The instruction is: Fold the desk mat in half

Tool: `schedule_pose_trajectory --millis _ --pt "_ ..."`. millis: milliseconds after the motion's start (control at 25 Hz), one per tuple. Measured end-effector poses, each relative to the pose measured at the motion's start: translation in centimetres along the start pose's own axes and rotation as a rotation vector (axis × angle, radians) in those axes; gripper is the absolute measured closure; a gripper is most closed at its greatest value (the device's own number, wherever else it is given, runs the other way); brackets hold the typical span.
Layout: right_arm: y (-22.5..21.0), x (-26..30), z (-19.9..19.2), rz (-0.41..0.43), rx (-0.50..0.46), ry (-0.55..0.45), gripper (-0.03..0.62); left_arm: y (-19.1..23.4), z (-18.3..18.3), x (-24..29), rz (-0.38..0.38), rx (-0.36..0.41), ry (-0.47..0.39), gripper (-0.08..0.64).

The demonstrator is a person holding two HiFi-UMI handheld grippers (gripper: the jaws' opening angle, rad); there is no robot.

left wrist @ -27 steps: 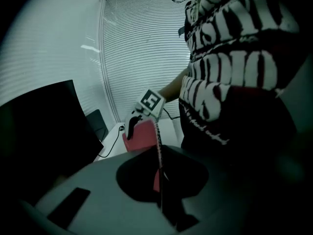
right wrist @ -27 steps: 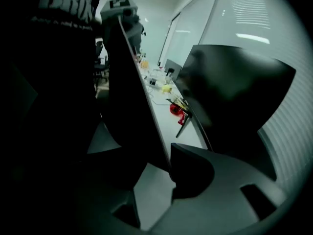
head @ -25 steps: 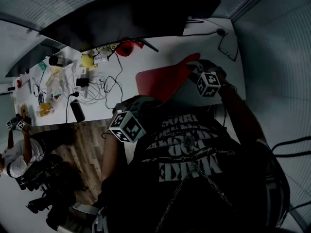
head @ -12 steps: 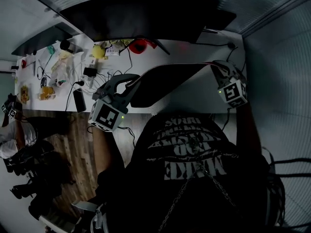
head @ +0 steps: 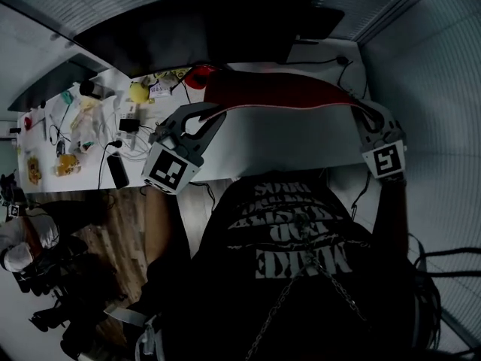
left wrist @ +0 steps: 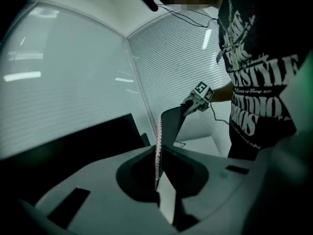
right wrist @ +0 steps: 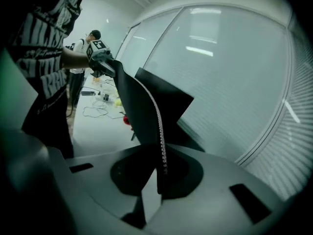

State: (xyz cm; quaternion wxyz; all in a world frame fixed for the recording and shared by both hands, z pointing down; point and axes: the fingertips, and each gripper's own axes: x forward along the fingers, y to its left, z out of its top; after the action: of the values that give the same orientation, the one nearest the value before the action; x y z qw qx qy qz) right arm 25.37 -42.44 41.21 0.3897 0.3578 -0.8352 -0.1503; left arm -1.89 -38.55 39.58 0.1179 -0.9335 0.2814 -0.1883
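Observation:
The desk mat [head: 278,92], red on one face and dark on the other, hangs stretched over the white desk [head: 285,141]. My left gripper [head: 216,115] is shut on its left corner. My right gripper [head: 353,106] has just closed on the right corner and grips it. In the left gripper view the mat's stitched edge [left wrist: 157,153] runs up from between the jaws toward the right gripper [left wrist: 191,103]. The right gripper view shows the mat [right wrist: 142,109] rising from the jaws to the left gripper [right wrist: 108,66].
A dark monitor [head: 195,28] stands along the desk's back. Cables [head: 135,138], a yellow object [head: 135,92] and a red object [head: 197,74] crowd the desk's left part. Another person [head: 19,243] is at the lower left on the wooden floor.
Both grippers have risen and moved apart. The mat, earlier lying near the desk with one corner raised, now hangs taut between them above the desk.

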Motion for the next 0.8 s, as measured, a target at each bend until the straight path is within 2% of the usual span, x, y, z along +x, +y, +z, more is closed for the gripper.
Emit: schedule_pose_trajectory --millis 160,240,320,400,520,640,800 --pt "9.2 0.5 -8.1 0.161 0.115 0.165 0.575 -7.5 -9.3 2.3 -0.089 -0.213 0.143 0.538" --pt "13.3 0.3 -10.9 0.25 0.155 0.251 0.575 -11.8 -12.9 2.3 -0.148 -0.303 0.227 0.538" --pt "16.0 0.3 -12.3 0.322 0.179 0.291 0.575 -14.8 -14.8 2.0 -0.203 -0.364 0.273 0.538" --pt "17.1 0.8 -12.9 0.356 0.211 0.293 0.575 -16.3 -15.9 1.8 -0.23 -0.41 0.291 0.538" --pt "16.6 3.3 -14.6 0.346 0.252 0.301 0.575 -15.5 -17.8 2.5 -0.188 -0.464 0.319 0.538" --pt "14.4 7.4 -15.4 0.315 0.282 0.295 0.575 -12.4 -19.5 4.2 -0.111 -0.507 0.338 0.538" --pt "11.3 13.0 -15.4 0.297 0.284 0.313 0.575 -7.7 -21.7 7.6 -0.049 -0.532 0.372 0.538"
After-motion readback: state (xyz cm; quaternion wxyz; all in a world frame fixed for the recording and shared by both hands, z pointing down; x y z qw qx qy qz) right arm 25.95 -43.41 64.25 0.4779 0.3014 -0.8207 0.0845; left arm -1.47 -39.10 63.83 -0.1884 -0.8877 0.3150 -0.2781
